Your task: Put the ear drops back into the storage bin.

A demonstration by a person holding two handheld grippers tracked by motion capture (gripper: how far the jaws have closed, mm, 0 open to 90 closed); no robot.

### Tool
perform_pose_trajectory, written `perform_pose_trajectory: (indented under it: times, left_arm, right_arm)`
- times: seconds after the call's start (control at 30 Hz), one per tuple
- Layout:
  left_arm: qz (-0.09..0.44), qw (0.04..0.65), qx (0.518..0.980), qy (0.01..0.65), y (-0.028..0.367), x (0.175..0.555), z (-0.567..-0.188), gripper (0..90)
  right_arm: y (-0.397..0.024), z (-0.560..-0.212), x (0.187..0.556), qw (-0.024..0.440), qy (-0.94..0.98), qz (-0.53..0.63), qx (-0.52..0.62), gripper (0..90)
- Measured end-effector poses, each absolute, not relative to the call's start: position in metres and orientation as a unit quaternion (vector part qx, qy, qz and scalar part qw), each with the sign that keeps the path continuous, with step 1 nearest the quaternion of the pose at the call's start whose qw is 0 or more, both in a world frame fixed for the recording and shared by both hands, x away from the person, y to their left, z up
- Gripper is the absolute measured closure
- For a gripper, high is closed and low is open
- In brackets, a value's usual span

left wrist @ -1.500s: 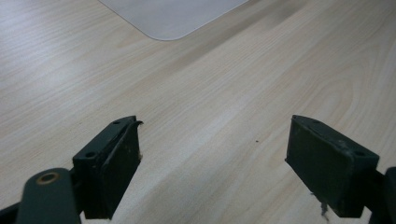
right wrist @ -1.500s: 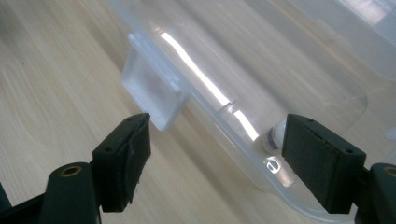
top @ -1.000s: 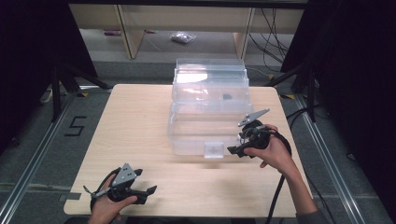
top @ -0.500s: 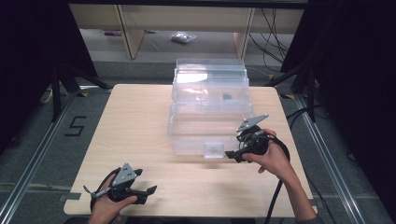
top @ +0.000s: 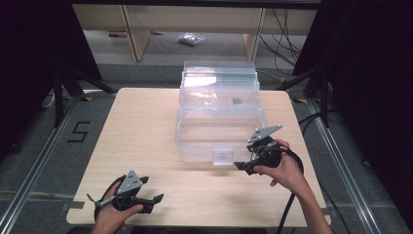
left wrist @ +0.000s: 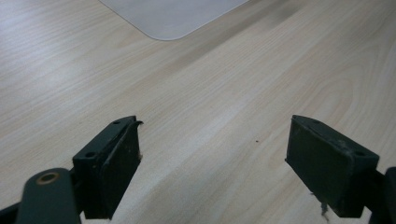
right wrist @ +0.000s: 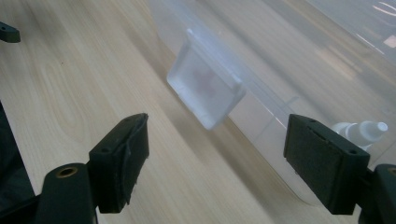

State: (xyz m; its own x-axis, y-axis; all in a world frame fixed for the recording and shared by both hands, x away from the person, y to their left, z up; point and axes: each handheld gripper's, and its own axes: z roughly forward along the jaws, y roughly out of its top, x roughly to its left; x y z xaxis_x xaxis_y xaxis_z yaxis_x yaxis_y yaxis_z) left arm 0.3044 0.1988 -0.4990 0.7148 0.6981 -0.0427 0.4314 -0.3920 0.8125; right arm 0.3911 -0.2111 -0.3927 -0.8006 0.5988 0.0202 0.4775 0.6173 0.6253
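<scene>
While our left gripper (top: 155, 198) rested near the tabletop's (top: 146, 126) front edge, its jaws wide and empty, our right gripper (top: 239, 166) pointed at the latch tab (top: 223, 156) on the clear plastic box (top: 219, 122) mid-table, jaws wide with nothing between them. We judged we were approaching the latch; next we needed to close in and catch its lip.

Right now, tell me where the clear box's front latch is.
High view: the latch hangs mid-front on the clear box, just left of the open right gripper.
</scene>
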Motion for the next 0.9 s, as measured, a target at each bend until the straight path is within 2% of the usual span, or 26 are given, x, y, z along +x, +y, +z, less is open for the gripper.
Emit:
perform_pose_trajectory:
  times: [0.67,0.73,0.9]
  left_arm:
    - [0.156,0.43,0.82,0.343,0.199,0.304,-0.499,16.9]
    - [0.156,0.43,0.821,0.343,0.199,0.304,-0.499,16.9]
    - [0.156,0.43,0.82,0.343,0.199,0.304,-0.499,16.9]
  right_arm:
    - [-0.208,-0.403,0.377,0.096,0.891,0.33,0.296,23.8]
    - [-0.208,-0.405,0.377,0.108,0.892,0.329,0.291,23.6]
    - [-0.208,-0.407,0.374,0.096,0.89,0.33,0.299,23.6]
